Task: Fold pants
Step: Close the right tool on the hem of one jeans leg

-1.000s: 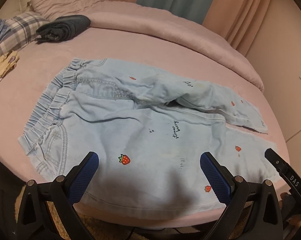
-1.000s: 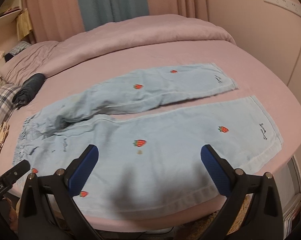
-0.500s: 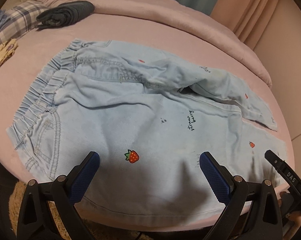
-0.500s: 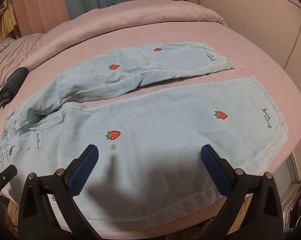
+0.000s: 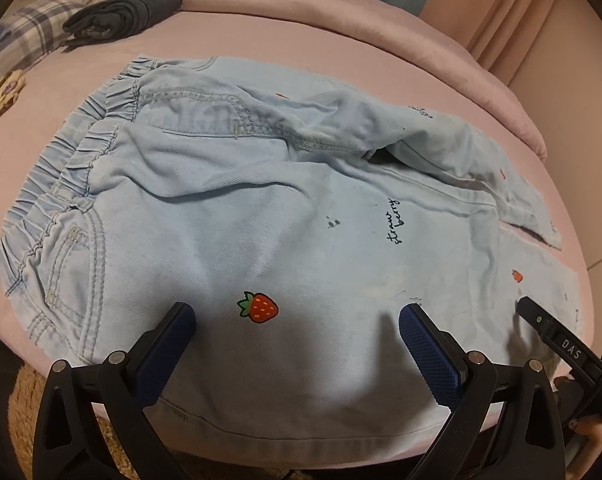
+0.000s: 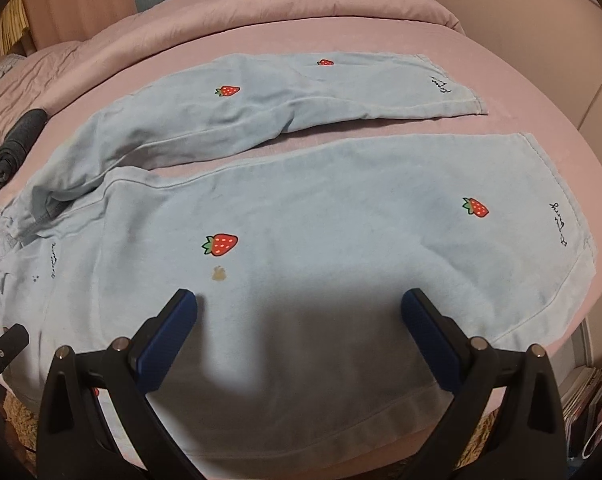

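Note:
Light blue pants [image 5: 229,208] with strawberry prints lie spread flat on a pink bed [image 5: 341,60]. The elastic waistband [image 5: 65,168] is at the left, and both legs run off to the right. The left gripper [image 5: 297,320] hovers open over the near hip area, above the fabric's front edge, nothing between its blue pads. In the right wrist view the near leg [image 6: 341,220] and far leg [image 6: 261,108] lie apart, cuffs at the right. The right gripper [image 6: 301,308] hangs open over the near leg's lower part, holding nothing.
A rolled dark garment [image 5: 125,12] and a plaid pillow [image 5: 25,40] lie at the bed's far left. A pink duvet [image 6: 301,12] is bunched along the back. The bed's front edge is just under both grippers. Books [image 6: 589,404] stand low at the right.
Both grippers have moved forward and lower toward the pants, which now fill more of each view. Both stay open. The pants have not shifted.

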Demonstrator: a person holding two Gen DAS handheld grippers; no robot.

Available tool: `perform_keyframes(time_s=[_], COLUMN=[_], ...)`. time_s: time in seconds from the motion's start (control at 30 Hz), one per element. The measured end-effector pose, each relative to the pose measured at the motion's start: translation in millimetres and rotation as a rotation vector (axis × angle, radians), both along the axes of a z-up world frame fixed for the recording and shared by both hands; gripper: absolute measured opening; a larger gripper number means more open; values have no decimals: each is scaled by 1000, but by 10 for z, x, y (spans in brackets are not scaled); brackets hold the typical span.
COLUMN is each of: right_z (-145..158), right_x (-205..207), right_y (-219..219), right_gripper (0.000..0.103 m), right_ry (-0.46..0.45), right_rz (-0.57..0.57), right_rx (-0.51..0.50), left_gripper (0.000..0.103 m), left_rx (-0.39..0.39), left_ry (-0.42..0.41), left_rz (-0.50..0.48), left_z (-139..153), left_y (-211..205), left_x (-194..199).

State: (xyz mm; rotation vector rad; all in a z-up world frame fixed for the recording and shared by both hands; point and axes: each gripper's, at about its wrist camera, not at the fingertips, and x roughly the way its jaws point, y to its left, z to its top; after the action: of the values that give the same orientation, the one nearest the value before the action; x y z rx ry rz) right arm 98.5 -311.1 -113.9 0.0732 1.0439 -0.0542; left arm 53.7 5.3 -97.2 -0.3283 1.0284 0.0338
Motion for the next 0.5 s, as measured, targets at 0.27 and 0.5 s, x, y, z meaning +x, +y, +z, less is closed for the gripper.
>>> perform_keyframes(time_s=[0.27,0.5], right_z=[97,648], right_x=[-3,177], right_y=[-61,-295], right_gripper=[103,103], right_ry=[-9,-105], right_rz=[5,-5], right_rx=[37,236], left_gripper=[101,101], left_rx=[-49,-93], left_ry=[-11,-175], left_rz=[9,16], left_z=[114,693], left_y=[10,185], left_x=[8,195])
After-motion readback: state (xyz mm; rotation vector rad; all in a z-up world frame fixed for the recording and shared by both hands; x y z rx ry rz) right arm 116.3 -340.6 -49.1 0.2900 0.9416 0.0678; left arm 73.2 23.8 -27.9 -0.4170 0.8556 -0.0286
